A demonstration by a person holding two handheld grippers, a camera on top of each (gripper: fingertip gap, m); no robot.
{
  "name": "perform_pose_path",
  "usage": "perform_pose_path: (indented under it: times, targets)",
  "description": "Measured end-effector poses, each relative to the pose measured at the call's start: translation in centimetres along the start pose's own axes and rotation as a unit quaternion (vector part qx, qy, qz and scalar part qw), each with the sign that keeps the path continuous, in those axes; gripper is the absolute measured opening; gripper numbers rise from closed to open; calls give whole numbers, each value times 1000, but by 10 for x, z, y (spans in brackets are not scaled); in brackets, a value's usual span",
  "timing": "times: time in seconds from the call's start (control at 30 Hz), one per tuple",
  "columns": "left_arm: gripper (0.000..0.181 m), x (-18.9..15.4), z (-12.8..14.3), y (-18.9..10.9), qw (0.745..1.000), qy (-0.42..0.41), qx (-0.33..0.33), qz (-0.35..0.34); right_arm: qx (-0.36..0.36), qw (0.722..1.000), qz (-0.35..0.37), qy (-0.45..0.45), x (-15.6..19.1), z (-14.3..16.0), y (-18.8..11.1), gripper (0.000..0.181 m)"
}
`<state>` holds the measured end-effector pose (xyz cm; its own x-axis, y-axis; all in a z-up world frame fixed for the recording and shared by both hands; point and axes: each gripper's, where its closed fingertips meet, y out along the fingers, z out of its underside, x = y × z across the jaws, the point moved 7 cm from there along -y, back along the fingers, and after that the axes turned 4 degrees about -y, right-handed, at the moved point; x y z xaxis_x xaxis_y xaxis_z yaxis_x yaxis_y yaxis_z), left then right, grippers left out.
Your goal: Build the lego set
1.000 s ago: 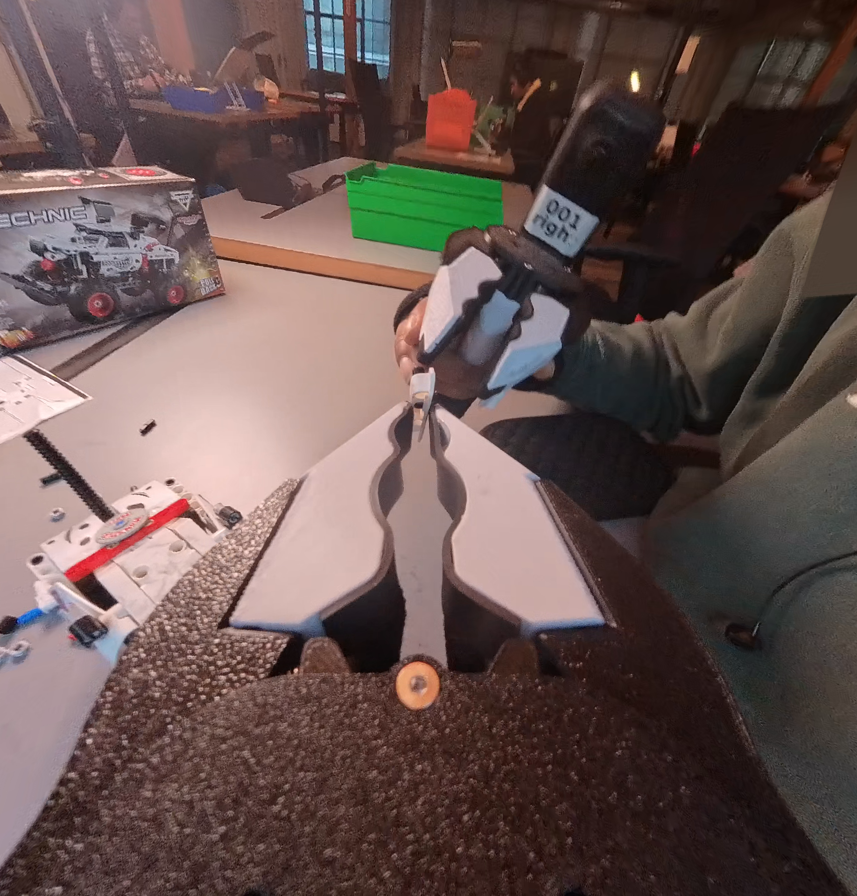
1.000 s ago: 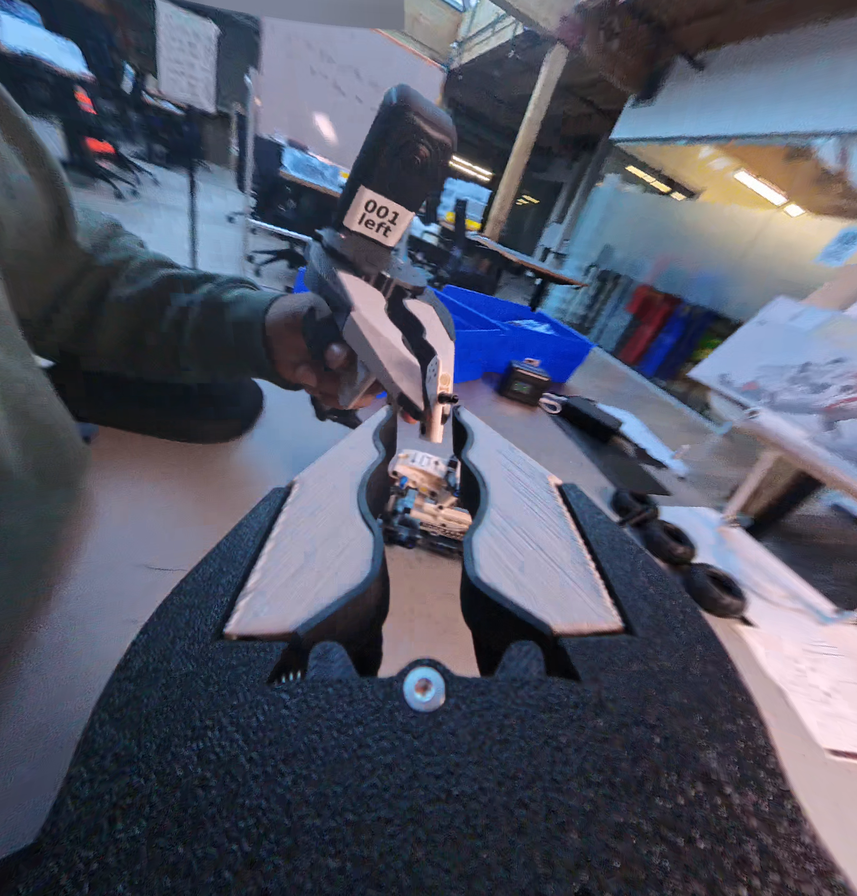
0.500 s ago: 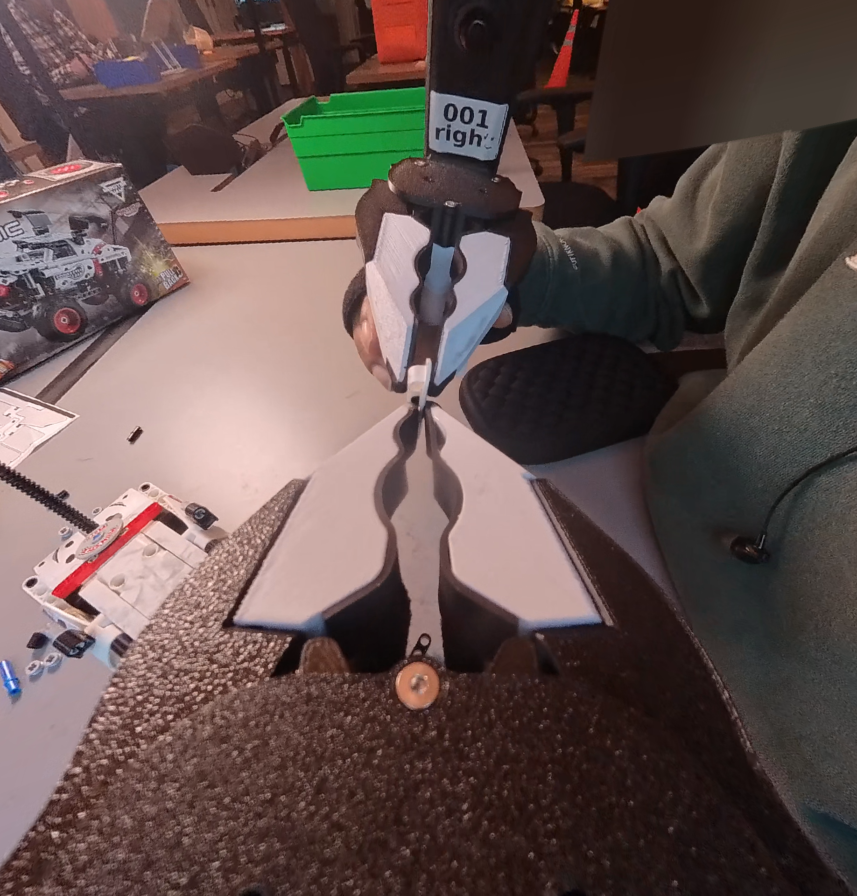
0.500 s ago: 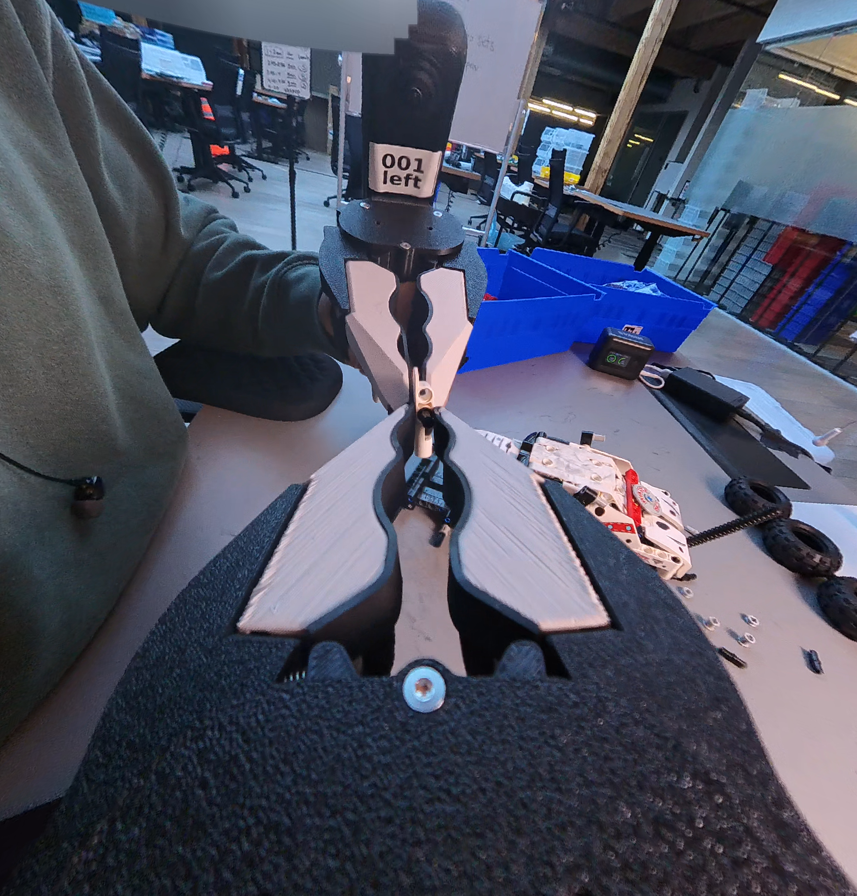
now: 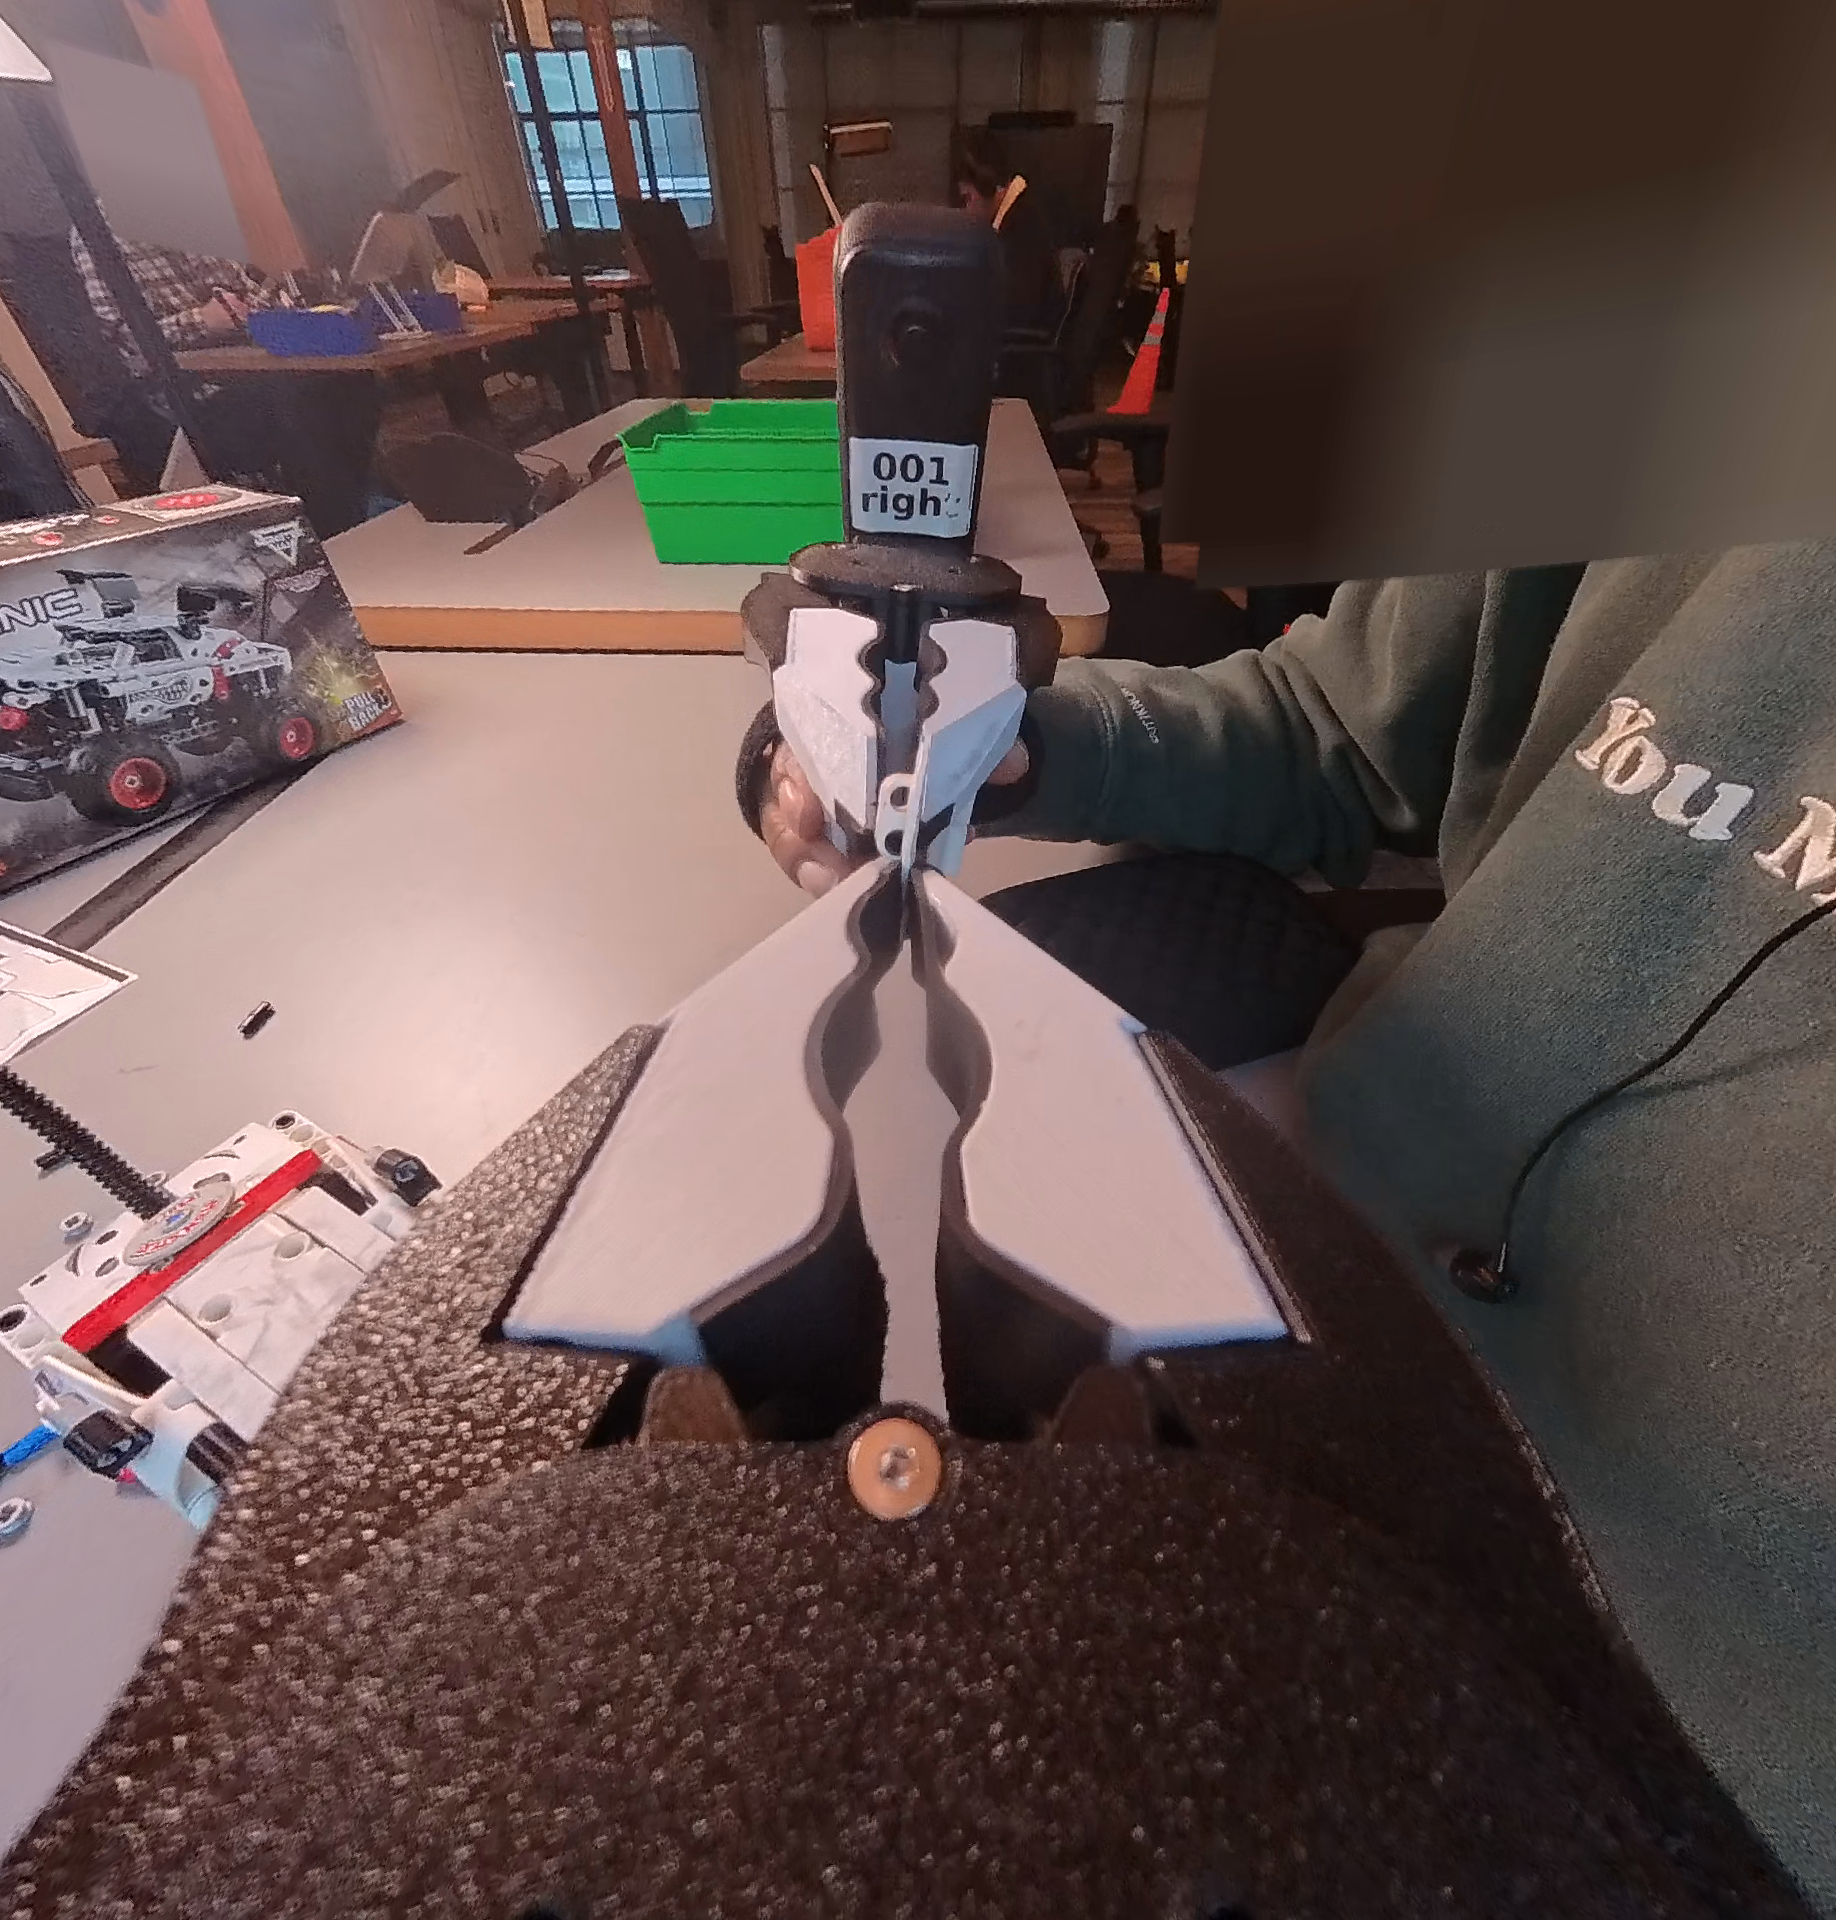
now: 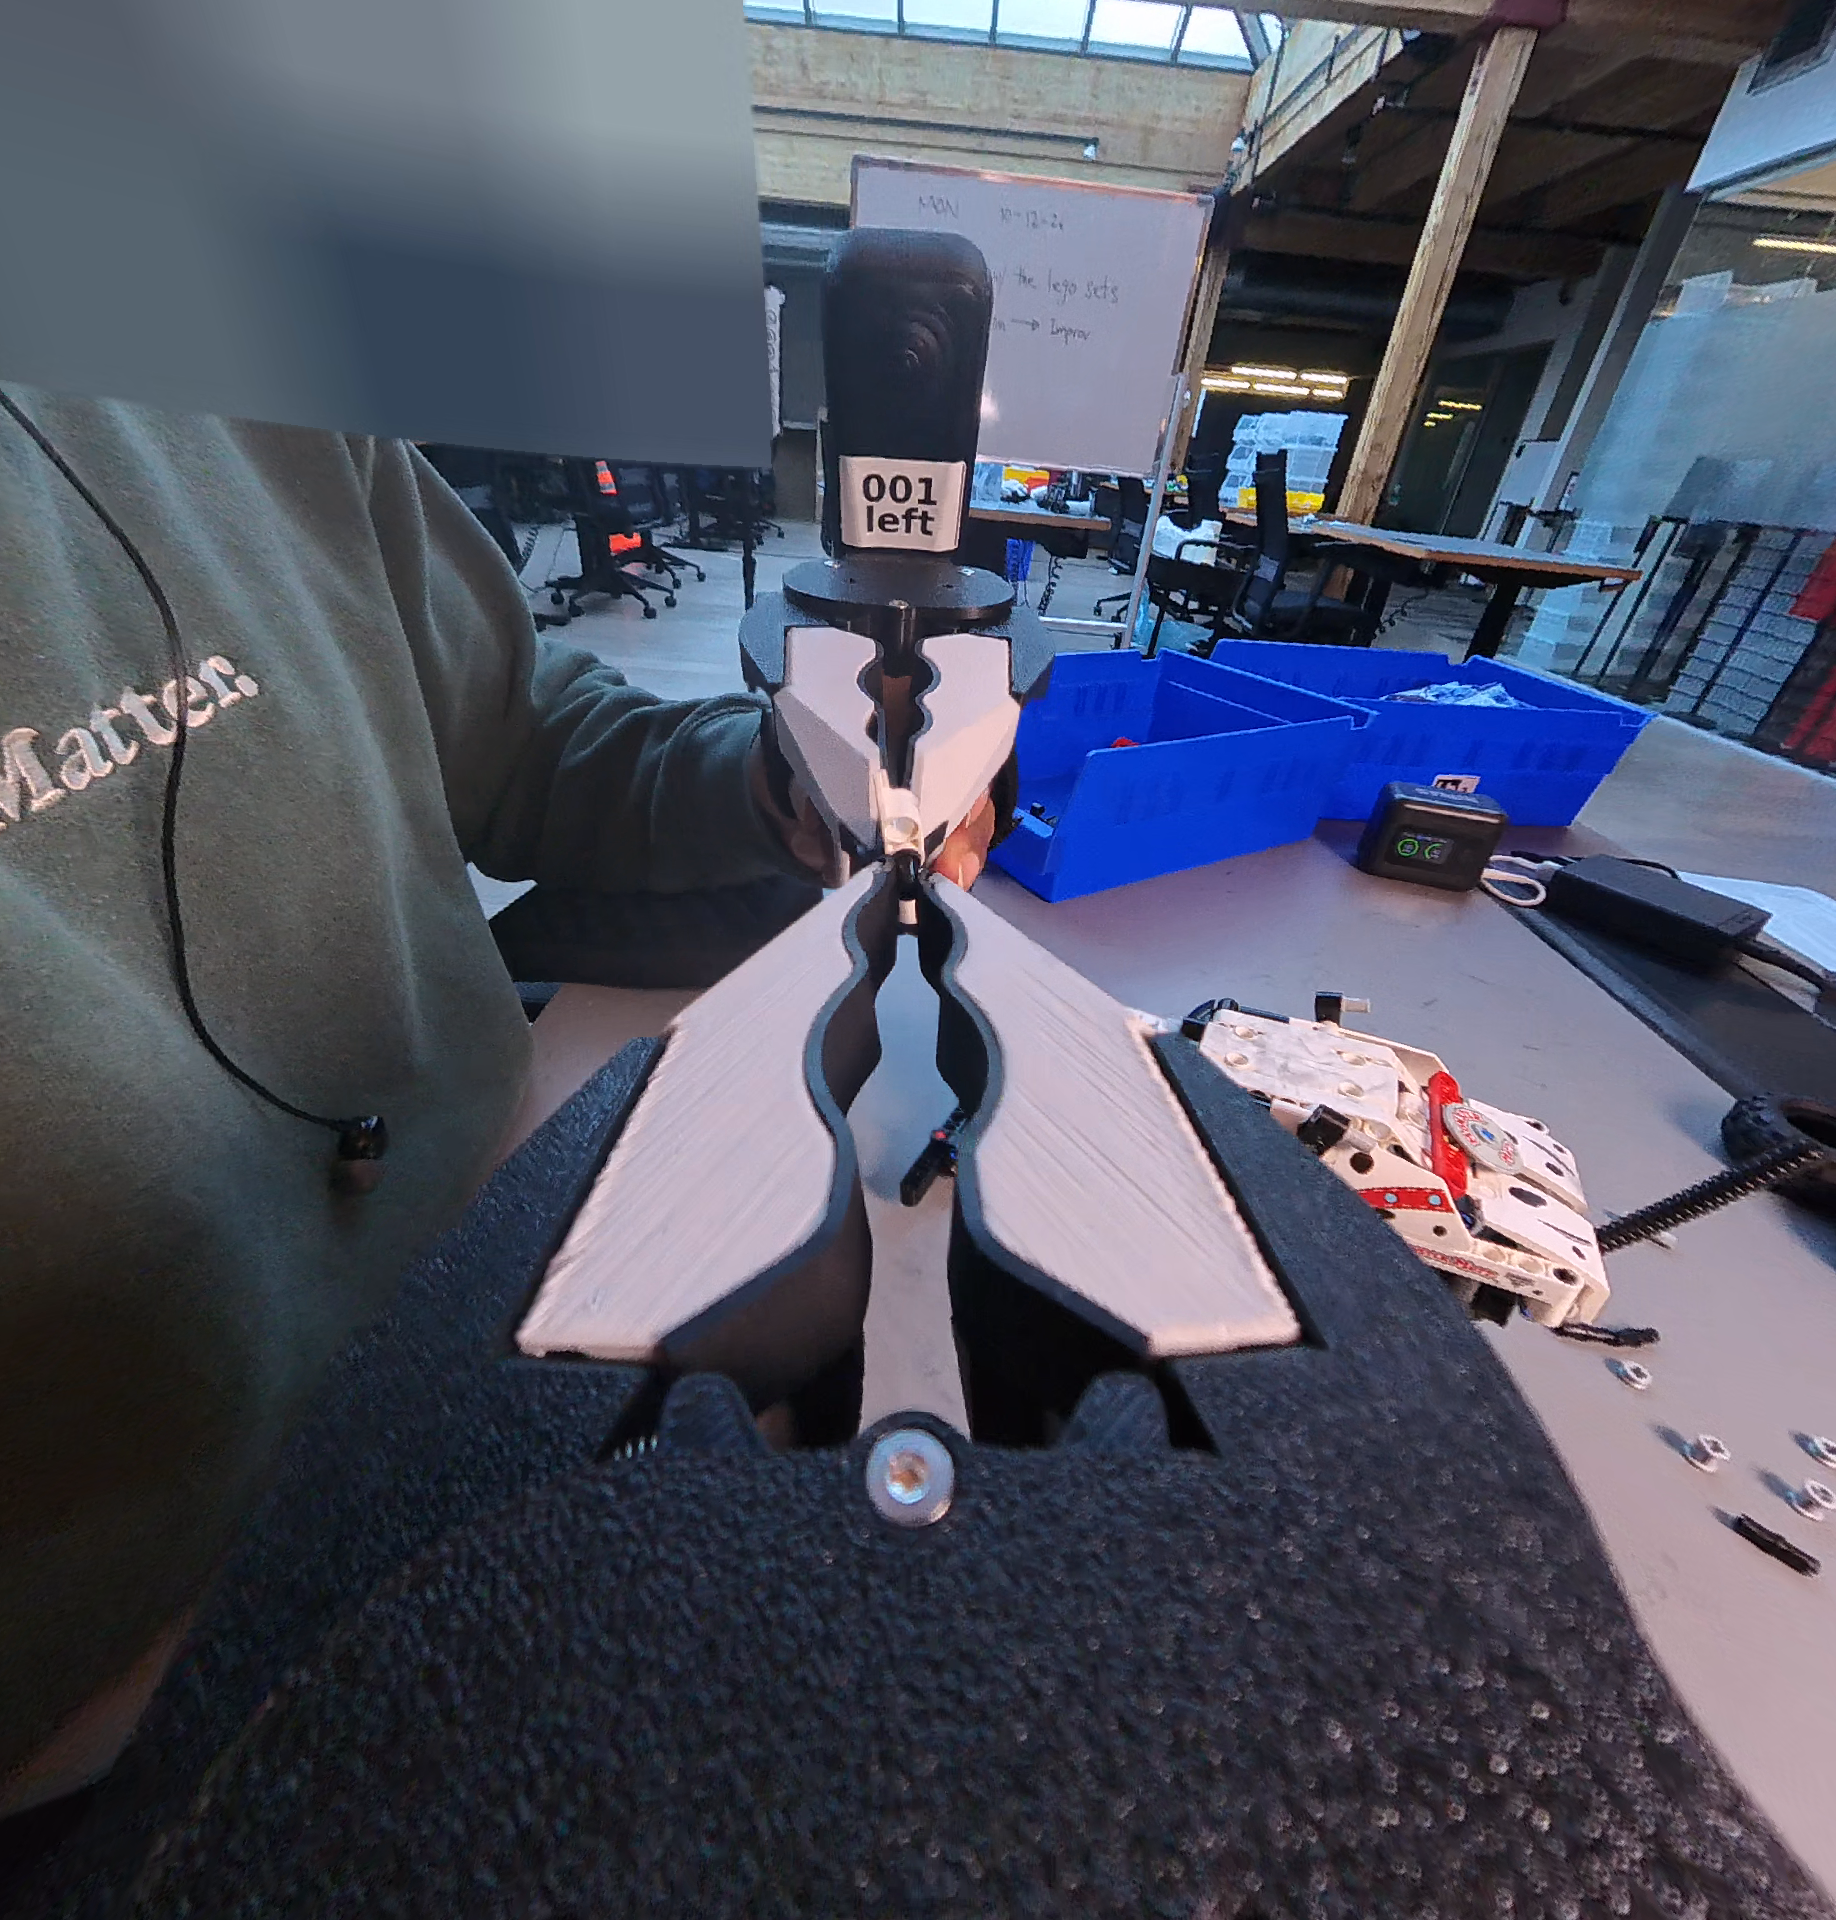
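Left gripper (image 5: 906, 883) clamped on small black pin | right gripper (image 6: 901, 896) clamped on white beam (image 5: 898, 812) | keep tips aligned, press pin squarely into beam hole

left hand-held gripper (image 5: 901, 883) pinched on white beam (image 5: 896, 808) | right hand-held gripper (image 5: 898, 821) tip-to-tip, clamping same beam

Two hand-held grippers (image 5: 906, 878) (image 6: 901, 883), two blue bins (image 6: 1184, 769), three loose nuts (image 6: 1703, 1449), one green tray (image 5: 732, 488)
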<state>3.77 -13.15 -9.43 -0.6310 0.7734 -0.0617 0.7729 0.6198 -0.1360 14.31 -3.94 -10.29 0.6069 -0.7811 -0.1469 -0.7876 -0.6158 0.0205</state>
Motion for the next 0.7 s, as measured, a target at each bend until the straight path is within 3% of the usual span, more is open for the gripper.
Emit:
perform_pose_path:
  times: [0.1, 0.17, 0.2, 0.37, 0.53, 0.7]
  targets:
    - [0, 7, -6, -11, 999, -23, -39, -5, -15, 1000, 10, 6, -3, 0, -5, 1]
    - [0, 25, -20, -49, 993, -49, -101, -34, -46, 997, 40, 46, -17, 1, -34, 1]
    - [0, 30, -19, -59, 993, -44, -93, -56, -34, 997, 56, 47, -19, 5, -41, 1]
    - [0, 51, -2, -62, 990, -72, -57, -104, 81, 986, 141, 30, -55, 35, -40, 2]
    - [0, 82, 27, -74, 978, -88, -36, -186, 309, 918, 249, 7, -135, 94, -60, 3]
    - [0, 89, 42, -73, 975, -124, -52, -176, 389, 888, 241, 35, -203, 138, -33, 3]
